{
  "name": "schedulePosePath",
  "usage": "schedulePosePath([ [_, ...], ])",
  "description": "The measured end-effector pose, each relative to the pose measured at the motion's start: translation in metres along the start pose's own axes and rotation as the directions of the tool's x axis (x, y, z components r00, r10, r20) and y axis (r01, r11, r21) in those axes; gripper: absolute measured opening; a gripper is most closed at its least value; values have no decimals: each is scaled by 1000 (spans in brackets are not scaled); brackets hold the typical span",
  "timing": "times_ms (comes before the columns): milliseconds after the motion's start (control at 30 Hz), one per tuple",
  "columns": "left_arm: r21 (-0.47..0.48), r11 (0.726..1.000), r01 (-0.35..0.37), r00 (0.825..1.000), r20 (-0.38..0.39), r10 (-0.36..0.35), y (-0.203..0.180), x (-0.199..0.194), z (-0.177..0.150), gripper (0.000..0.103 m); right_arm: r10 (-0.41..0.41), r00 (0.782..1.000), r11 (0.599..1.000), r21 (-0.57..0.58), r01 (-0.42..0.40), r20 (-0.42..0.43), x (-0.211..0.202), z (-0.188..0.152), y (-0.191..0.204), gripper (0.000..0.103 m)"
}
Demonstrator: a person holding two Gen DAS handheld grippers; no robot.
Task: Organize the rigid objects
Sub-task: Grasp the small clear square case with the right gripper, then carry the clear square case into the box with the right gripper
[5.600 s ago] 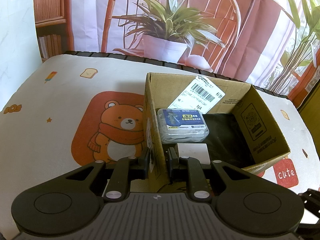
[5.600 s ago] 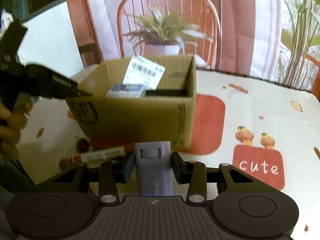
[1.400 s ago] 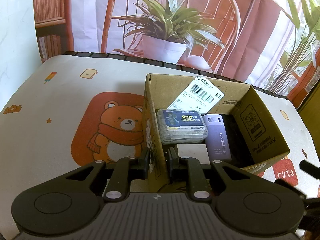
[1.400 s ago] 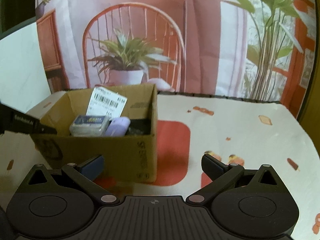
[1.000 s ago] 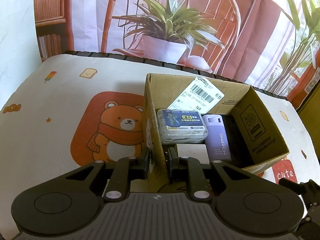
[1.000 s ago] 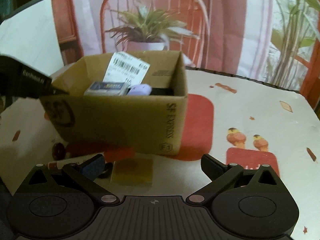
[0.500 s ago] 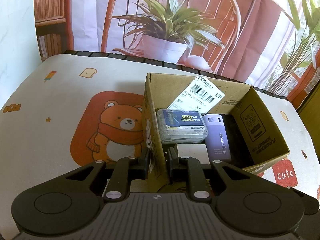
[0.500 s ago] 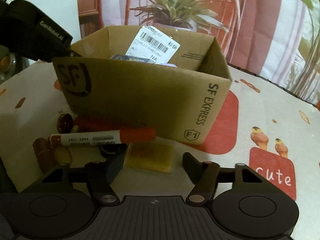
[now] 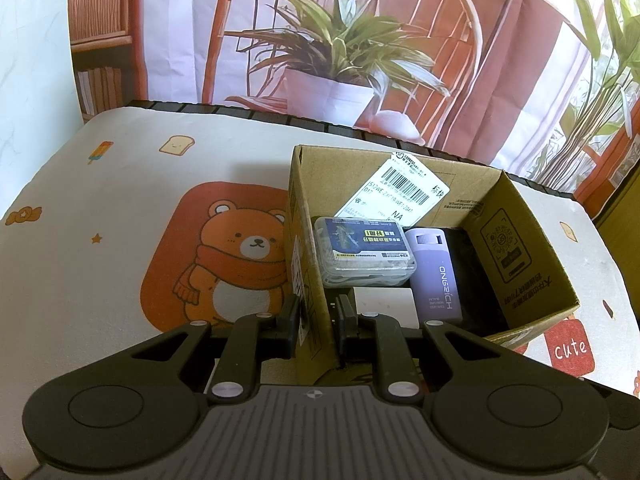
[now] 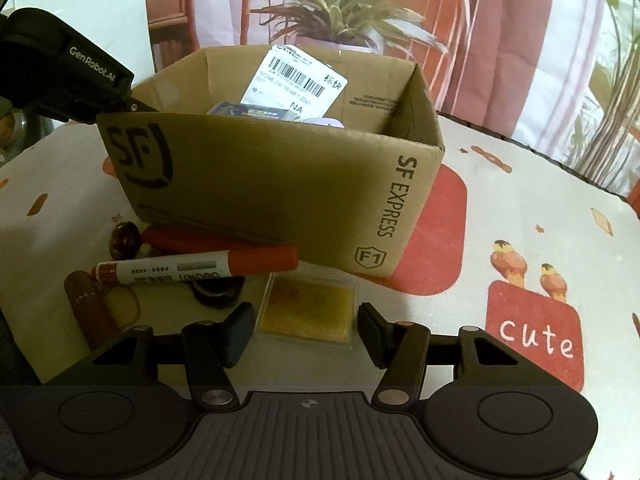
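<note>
While the cardboard box is pinned by its near-left wall, sitting right of centre in the left wrist view, the left gripper is seen closed narrowly on that wall, one finger outside and one inside, presumably so that the box is kept from sliding as items are dropped in. Within the box, a clear plastic case lies against the left wall, and a lavender bottle is laid just beside it to the right, with a barcode label leaning on the back wall behind them; the packing appears to be partly done. In the right wrist view, a red marker is seen at the lower left, lying across the table in front of the box, with a brown tube and other small dark objects, too dim to be identified, near it. Lower centre, a flat amber case lies on the table just before the box, and it is bracketed by the right gripper, whose jaws have just been closing and now stand half-wide on either side of it. No contact of the pads with the case can be seen, so it is judged not yet gripped; it is evidently the next object meant for the box.
</note>
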State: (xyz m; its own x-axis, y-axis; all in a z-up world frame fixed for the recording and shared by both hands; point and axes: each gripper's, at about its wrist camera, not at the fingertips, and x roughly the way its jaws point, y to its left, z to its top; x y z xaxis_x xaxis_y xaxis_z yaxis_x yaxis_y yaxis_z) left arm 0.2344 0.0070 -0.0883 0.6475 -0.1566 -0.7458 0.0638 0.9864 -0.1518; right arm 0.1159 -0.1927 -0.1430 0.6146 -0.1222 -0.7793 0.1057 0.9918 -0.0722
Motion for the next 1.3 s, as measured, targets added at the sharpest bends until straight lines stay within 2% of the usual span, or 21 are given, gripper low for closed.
schedulePosePath([
  [200,0,1000,0,1000,0,0,0,0,0,20,-5,1000,1000,8,5,8,5,1,-1,59],
  [267,0,1000,1,1000,0,-1,0,0,0,20,4,1000,1000,9,-4,9,4,1,-1,53],
  [500,0,1000,0,1000,0,0,0,0,0,20,0,1000,999,42,0,2,-4,2,-8,52],
  [733,0,1000,1,1000,0,-1,0,0,0,20,-54,998,991,119,52,12,-17,1,-28,52],
  [967,-1,1000,1,1000,0,-1,0,0,0,20,-110,990,981,167,95,84,-37,7,-47,52],
  [1300,0,1000,0,1000,0,0,0,0,0,20,-188,960,965,221,141,208,-72,32,-80,52],
])
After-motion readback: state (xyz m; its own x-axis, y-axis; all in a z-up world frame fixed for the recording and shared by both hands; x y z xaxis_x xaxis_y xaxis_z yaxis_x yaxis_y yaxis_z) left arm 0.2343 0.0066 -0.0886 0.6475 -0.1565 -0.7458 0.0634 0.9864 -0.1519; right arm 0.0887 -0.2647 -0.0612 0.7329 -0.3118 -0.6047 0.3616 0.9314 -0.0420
